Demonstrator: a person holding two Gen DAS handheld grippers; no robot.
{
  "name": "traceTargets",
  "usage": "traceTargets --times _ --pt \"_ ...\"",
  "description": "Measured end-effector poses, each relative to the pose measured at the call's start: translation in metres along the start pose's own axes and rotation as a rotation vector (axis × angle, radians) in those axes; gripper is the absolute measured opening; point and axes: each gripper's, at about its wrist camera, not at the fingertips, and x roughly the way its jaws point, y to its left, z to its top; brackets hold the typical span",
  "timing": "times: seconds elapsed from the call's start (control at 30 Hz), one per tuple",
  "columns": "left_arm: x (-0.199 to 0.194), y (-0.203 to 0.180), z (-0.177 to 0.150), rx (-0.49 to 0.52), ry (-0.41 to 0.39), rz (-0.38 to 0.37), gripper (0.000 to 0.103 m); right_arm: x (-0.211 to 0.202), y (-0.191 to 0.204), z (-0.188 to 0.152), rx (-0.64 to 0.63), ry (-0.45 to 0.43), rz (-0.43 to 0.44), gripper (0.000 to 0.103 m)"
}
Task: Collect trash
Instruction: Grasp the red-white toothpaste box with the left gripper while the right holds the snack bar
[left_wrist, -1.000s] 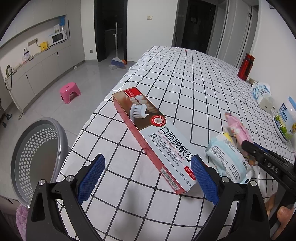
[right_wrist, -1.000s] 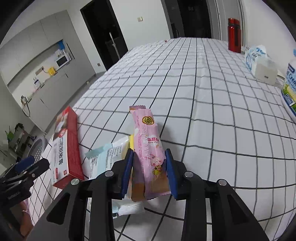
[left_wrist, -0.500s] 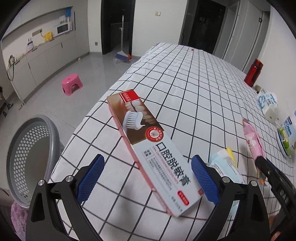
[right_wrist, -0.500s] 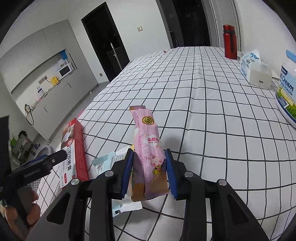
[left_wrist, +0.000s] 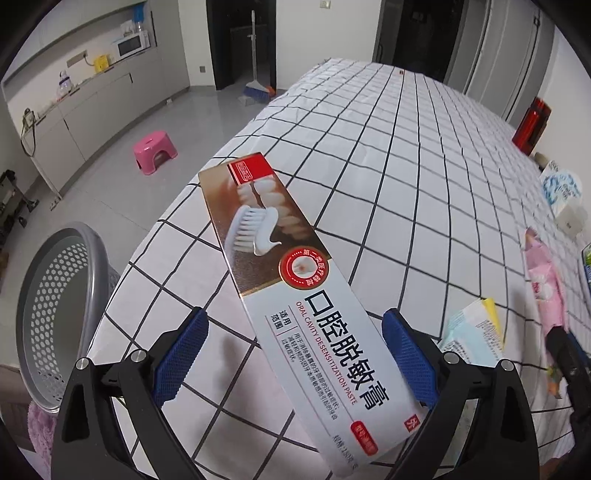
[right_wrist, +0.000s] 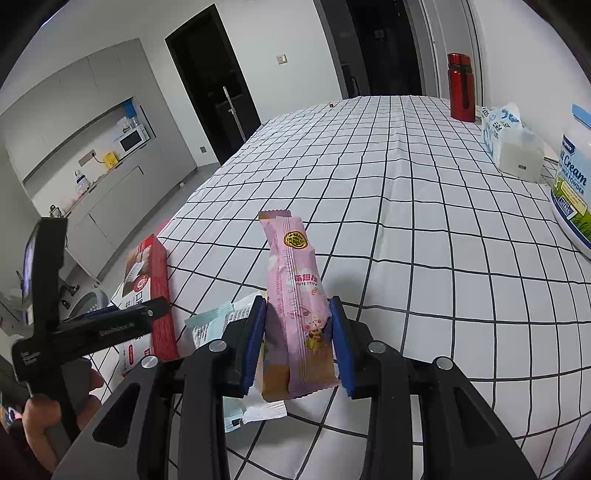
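A long red-and-white toothpaste box (left_wrist: 295, 291) lies on the checked tablecloth near the table's left edge. My left gripper (left_wrist: 295, 354) is open, its blue pads on either side of the box's near half; it also shows in the right wrist view (right_wrist: 147, 291). My right gripper (right_wrist: 297, 343) is shut on a pink snack wrapper (right_wrist: 295, 288) and holds it above the table. A light blue wipes packet (right_wrist: 221, 321) lies under it and also shows in the left wrist view (left_wrist: 472, 339).
A grey perforated basket (left_wrist: 55, 306) stands on the floor left of the table. A red bottle (right_wrist: 461, 86), a tissue pack (right_wrist: 511, 142) and a milk powder tub (right_wrist: 574, 192) stand along the right side. A pink stool (left_wrist: 155, 149) is on the floor.
My left gripper has moved forward over the toothpaste box, so the box now lies between its open fingers. My right gripper has risen a little with the pink wrapper.
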Motion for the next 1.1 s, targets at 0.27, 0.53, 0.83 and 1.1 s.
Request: traceTargets --times 0.27,0.53,0.83,1.1 --pt "0.003 0.016 -0.015 0.009 0.016 -0.039 0.053 0.001 0.000 0.000 0.005 0.002 0.003 0.034" --pt "-0.019 0.042 -0.035 0.023 -0.021 -0.070 0.051 0.000 0.004 -0.003 0.007 0.000 0.007 0.034" --pt "-0.066 0.076 -0.060 0.044 -0.115 -0.045 0.051 -0.010 0.033 -0.015 0.005 -0.004 0.032 0.034" --pt "-0.096 0.124 -0.073 0.036 -0.192 -0.005 0.051 -0.016 0.091 -0.038 -0.041 0.015 0.070 0.034"
